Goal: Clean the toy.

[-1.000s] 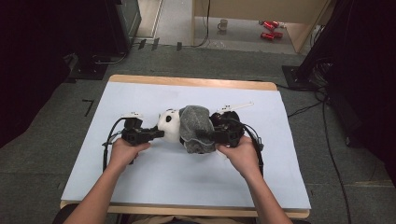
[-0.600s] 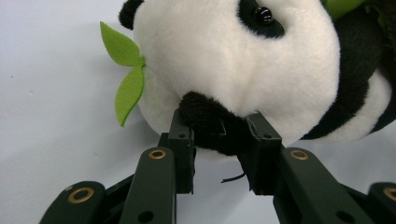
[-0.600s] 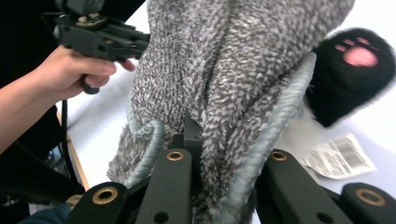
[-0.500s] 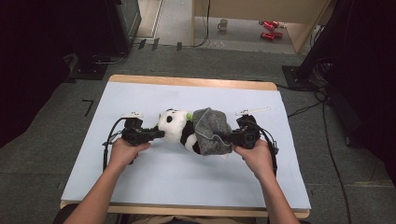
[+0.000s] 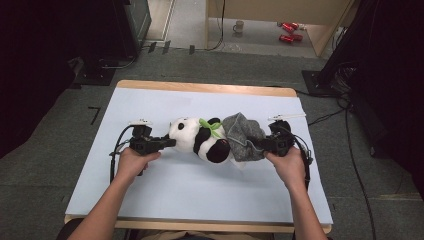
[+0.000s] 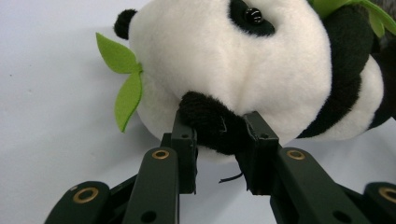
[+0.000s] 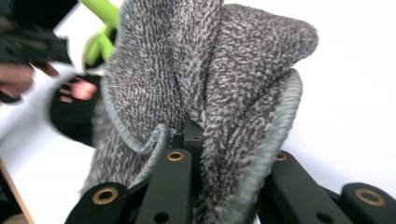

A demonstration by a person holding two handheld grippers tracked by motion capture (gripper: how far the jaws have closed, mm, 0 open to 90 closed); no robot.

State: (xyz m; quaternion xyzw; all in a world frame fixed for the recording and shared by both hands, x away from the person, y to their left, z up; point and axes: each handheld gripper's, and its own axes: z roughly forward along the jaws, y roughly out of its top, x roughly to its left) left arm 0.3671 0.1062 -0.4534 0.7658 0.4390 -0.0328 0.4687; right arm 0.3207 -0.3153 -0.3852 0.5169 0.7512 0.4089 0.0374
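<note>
A black-and-white plush panda [image 5: 200,138] with green felt leaves lies on its side in the middle of the white table mat [image 5: 200,195]. My left gripper [image 5: 170,143] is shut on the panda's black ear [image 6: 210,127], seen close up in the left gripper view. A grey knitted cloth [image 5: 242,136] covers the panda's lower end. My right gripper [image 5: 257,145] is shut on a fold of that grey cloth [image 7: 210,93]; the cloth wraps over the jaws and hides their tips.
The mat covers a wooden table [image 5: 205,88]. Beyond the far edge, on the floor, stand a mug [image 5: 239,26] and red cans [image 5: 287,31]. Dark equipment and cables [image 5: 345,107] flank both sides.
My right gripper has pulled the grey cloth to the right, off the panda's head and body. The panda now lies uncovered down to its legs. The left gripper has stayed on the ear.
</note>
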